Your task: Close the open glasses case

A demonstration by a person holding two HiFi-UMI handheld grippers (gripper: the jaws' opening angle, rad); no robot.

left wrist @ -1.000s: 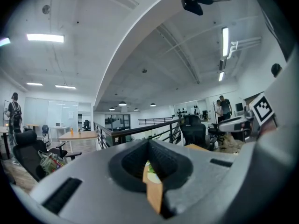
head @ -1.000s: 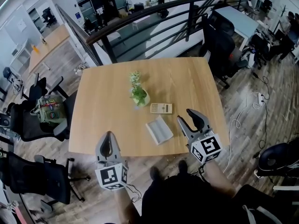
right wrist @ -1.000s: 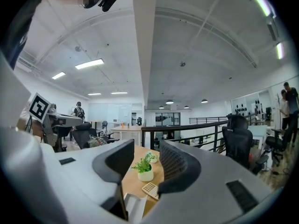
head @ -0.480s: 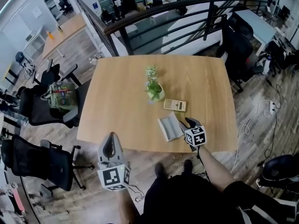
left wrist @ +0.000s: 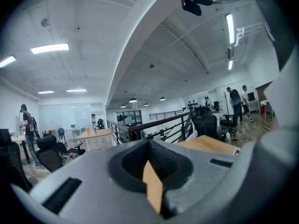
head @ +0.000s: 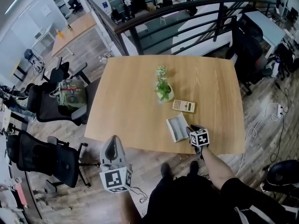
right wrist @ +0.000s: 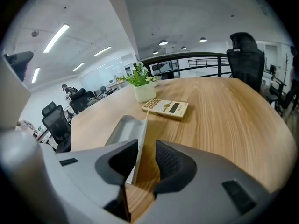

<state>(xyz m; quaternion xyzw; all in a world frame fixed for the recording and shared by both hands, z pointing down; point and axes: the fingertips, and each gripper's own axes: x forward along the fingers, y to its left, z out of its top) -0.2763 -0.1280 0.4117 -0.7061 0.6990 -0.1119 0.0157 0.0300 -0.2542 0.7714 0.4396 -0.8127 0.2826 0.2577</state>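
From above, the right tool [head: 191,129] sits at the near right corner of the open glasses case [head: 176,127], close to the near edge of the table [head: 131,97]. Only the right gripper view shows the case's raised lid standing edge-on between the closing jaws, with a gap on one side. The left tool [head: 113,140] hangs off the table, jaws together, and its own view shows no case. One case, one calculator [head: 183,106], one potted plant [head: 163,88], two tools.
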